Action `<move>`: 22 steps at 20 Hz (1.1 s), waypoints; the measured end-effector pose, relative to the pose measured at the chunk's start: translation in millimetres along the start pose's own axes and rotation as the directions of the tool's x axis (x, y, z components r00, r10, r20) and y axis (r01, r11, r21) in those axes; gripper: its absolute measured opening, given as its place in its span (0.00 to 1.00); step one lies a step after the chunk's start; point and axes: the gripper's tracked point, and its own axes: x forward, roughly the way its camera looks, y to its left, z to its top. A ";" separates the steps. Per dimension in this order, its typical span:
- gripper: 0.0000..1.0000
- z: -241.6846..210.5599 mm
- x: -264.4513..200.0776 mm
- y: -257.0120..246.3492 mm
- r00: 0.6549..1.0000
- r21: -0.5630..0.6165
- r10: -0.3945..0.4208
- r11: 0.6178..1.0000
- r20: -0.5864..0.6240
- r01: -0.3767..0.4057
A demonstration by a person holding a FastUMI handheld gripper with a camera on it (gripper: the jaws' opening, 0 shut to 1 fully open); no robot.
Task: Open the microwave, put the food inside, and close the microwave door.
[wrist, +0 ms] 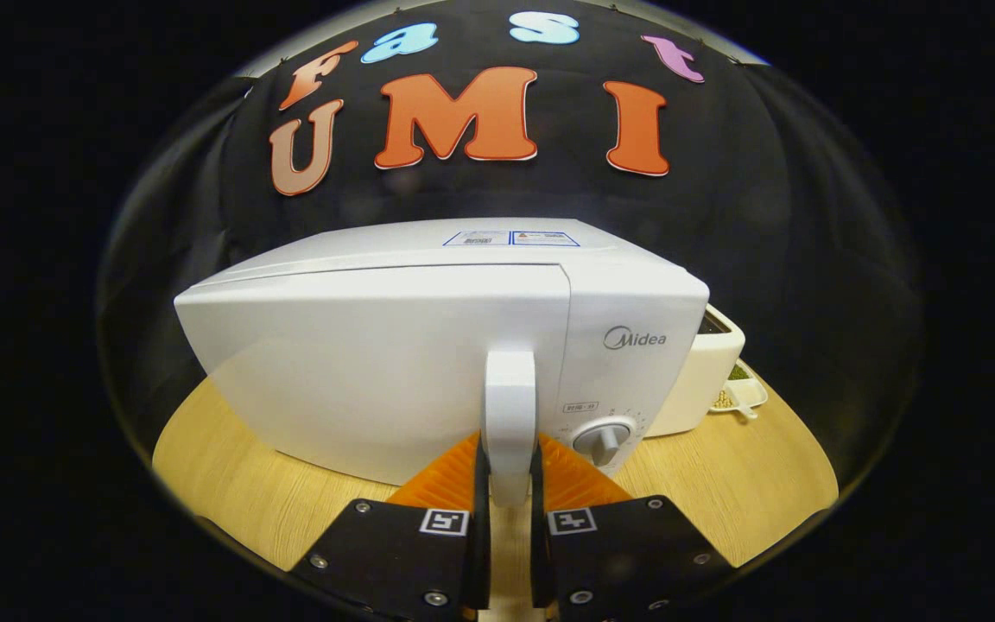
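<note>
- Hand-held gripper (509, 466) is grasping the microwave's door handle (510, 406), with one finger pressing on each side of the handle's lower part.
- That upright handle is sitting at the right edge of the door (377, 363), which is lying flush with the front of the microwave (428, 345), so the door is looking shut.
- Just right of the handle, the control panel's round knob (603, 441) is sitting low on the panel, close beside the right finger.
- The microwave is standing on the wooden desk (230, 484).
- Beyond its right side, a cream container (698, 380) is standing on the desk, and a small tray (744, 395) holding something pale is lying next to it; what it holds is too small to tell.
</note>
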 end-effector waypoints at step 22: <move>0.49 -8.6 -5.7 7.1 0.999 0.149 -0.026 0.988 -0.023 0.029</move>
